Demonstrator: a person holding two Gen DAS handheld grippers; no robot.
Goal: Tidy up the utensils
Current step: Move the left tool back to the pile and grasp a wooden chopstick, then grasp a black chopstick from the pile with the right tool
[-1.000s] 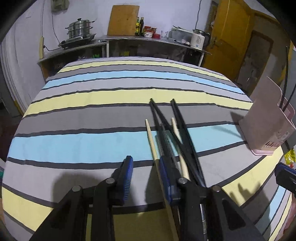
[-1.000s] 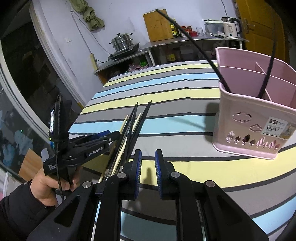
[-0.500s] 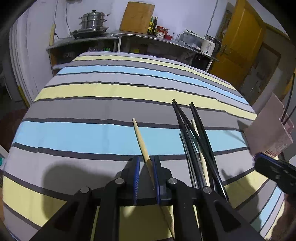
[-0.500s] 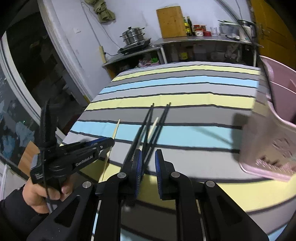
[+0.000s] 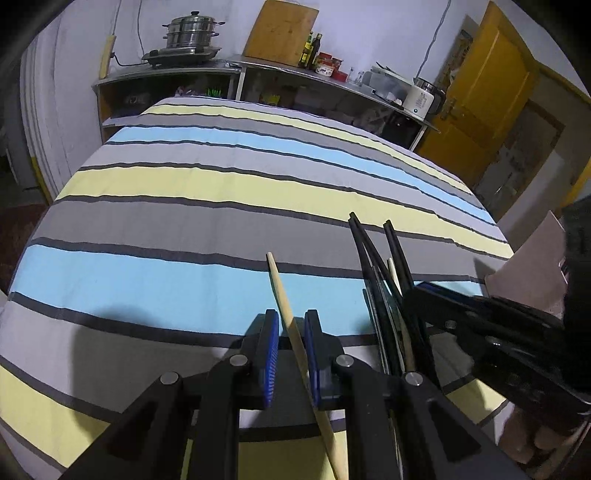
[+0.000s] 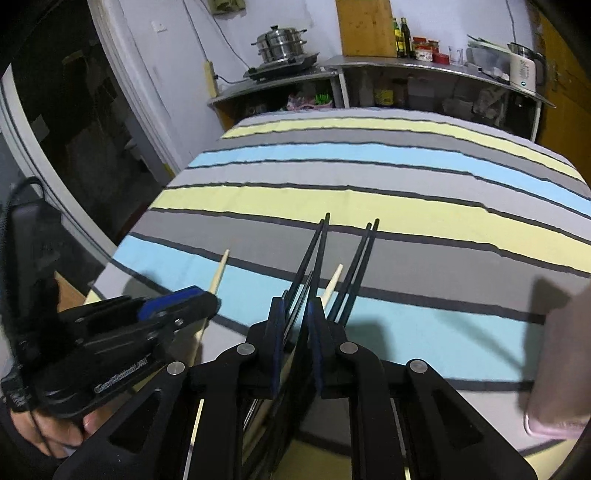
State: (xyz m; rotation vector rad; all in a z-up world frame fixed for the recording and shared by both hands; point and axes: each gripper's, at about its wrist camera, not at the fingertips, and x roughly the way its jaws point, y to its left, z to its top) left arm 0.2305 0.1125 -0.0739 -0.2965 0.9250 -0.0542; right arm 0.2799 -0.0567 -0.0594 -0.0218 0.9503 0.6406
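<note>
On the striped tablecloth (image 5: 184, 229) lies a pile of black chopsticks (image 5: 373, 258) with one pale wooden chopstick (image 5: 393, 273) among them. My left gripper (image 5: 290, 332) is shut on a second wooden chopstick (image 5: 275, 280), held apart to the left of the pile. My right gripper (image 6: 297, 321) sits over the pile. Its jaws are closing, with black chopsticks (image 6: 317, 247) between the pads and a gap still showing. The pink utensil basket (image 5: 532, 269) stands at the right, partly hidden behind the right gripper (image 5: 417, 291). The left gripper (image 6: 207, 299) shows in the right wrist view too.
The basket (image 6: 561, 362) is blurred at the right edge. A person's hand (image 6: 48, 432) holds the left gripper near the table's left edge. Behind the table stands a counter with a steamer pot (image 5: 192, 33), a cutting board (image 5: 282, 31) and a kettle (image 5: 421, 99).
My left gripper shut on the wooden chopstick and drew it left, away from the pile. My right gripper swung left from the basket to the black chopsticks, and its jaws narrowed.
</note>
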